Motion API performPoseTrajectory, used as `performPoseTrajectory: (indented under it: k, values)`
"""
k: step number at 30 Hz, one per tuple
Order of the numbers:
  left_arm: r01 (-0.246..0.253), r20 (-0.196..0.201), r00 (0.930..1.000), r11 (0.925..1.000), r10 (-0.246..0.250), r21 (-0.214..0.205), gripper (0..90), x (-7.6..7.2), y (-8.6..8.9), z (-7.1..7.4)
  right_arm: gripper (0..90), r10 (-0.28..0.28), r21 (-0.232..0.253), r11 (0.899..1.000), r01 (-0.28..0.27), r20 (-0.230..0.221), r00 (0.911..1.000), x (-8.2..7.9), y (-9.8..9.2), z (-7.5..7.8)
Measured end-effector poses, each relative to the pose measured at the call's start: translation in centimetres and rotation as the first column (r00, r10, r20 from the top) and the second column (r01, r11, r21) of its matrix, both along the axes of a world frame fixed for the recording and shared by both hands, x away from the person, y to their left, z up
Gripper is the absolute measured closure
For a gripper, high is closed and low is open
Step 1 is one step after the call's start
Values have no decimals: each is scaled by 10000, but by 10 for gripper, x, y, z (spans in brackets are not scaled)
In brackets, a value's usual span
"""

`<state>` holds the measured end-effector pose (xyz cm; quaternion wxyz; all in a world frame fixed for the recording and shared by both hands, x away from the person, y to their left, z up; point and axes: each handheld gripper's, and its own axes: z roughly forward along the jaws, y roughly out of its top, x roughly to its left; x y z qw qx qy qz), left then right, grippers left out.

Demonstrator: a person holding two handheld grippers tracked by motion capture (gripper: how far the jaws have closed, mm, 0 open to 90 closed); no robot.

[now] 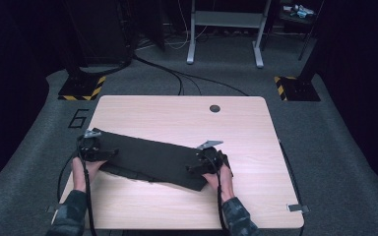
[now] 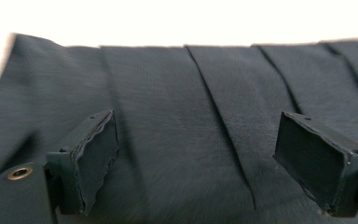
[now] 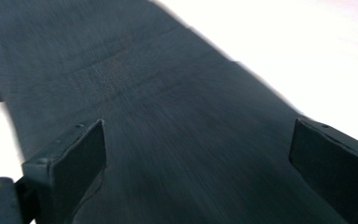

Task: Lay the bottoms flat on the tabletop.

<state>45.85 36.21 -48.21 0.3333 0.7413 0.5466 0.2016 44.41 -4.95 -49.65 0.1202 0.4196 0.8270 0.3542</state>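
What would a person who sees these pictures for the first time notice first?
First, the long dark cloth lying folded across the near half of the light wooden table. Next, the left gripper at the cloth's left end and the right gripper at its right end, both with jaws open above the fabric.

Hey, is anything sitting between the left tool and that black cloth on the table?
Nothing visible. The left tool has its jaws open right over the black cloth, with bare fabric between the pads. In the high view the right tool sits at the cloth's other end.
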Motion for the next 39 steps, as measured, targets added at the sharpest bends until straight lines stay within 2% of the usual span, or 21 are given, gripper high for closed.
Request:
performPoseTrajectory:
  k: [1, 2, 3, 5, 8, 10, 14, 24, 25, 27, 30, 31, 32, 33, 36, 39]
  values:
    - [53, -98, 9999, 10000, -53, -8, 129, 2, -3, -3, 37, 0, 0, 10000, 0, 0, 10000, 0, 0, 0]
    - [65, -186, 9998, 9998, -61, 195, 129, 4, -6, -8, 36, 52, -198, 9998, -53, -60, 10000, 2, 5, -4]
    - [118, -271, 9996, 9991, -107, 402, 127, 4, -9, -10, 34, 50, -500, 9987, -67, -327, 9995, 6, 12, -13]
    - [247, -415, 9989, 9988, -229, 424, 126, 4, -13, -15, 34, 54, -554, 9984, -75, -380, 9993, 6, 13, -15]
    - [304, -470, 9985, 9965, -268, 779, 125, 3, -18, -22, 46, 85, -696, 9975, -106, -310, 9995, 6, 11, -15]
    - [257, -388, 9990, 9953, -221, 929, 124, 0, -21, -24, 46, 28, -783, 9969, -50, -285, 9996, 5, 12, -15]
    - [406, -535, 9980, 9927, -347, 1132, 117, -4, -28, -24, 47, 8, -863, 9963, -30, -258, 9997, 4, 10, -16]
    - [771, -413, 9964, 9940, -741, 775, 117, -22, -50, -25, 45, -311, -911, 9955, 269, -451, 9985, -1, -19, -15]
    - [815, -389, 9961, 9947, -792, 623, 117, -25, -54, -25, 45, -374, -902, 9954, 335, -413, 9984, -3, -26, -15]
    - [854, -376, 9958, 9957, -841, 357, 117, -29, -59, -25, 45, -409, -859, 9956, 371, -427, 9982, -4, -29, -16]
    - [1103, -445, 9930, 9938, -1096, 137, 117, -37, -70, -25, 46, -636, -758, 9952, 613, -292, 9975, -12, -49, -17]
    - [1108, -387, 9931, 9938, -1104, 87, 117, -39, -72, -25, 46, -636, -758, 9952, 613, -292, 9975, -12, -49, -17]
    - [1136, -352, 9929, 9935, -1138, -81, 117, -42, -77, -25, 46, -760, -735, 9946, 732, -359, 9965, -16, -57, -17]
    - [1290, -412, 9908, 9916, -1289, -19, 117, -46, -81, -24, 46, -760, -735, 9946, 732, -359, 9965, -16, -57, -17]
    - [1468, -326, 9885, 9888, -1476, -257, 117, -57, -96, -25, 48, -952, -785, 9926, 924, -326, 9949, -22, -73, -16]
    - [1917, -263, 9807, 9795, -1936, -619, 117, -72, -113, -24, 50, -1251, -874, 9887, 1220, -309, 9917, -30, -93, -16]
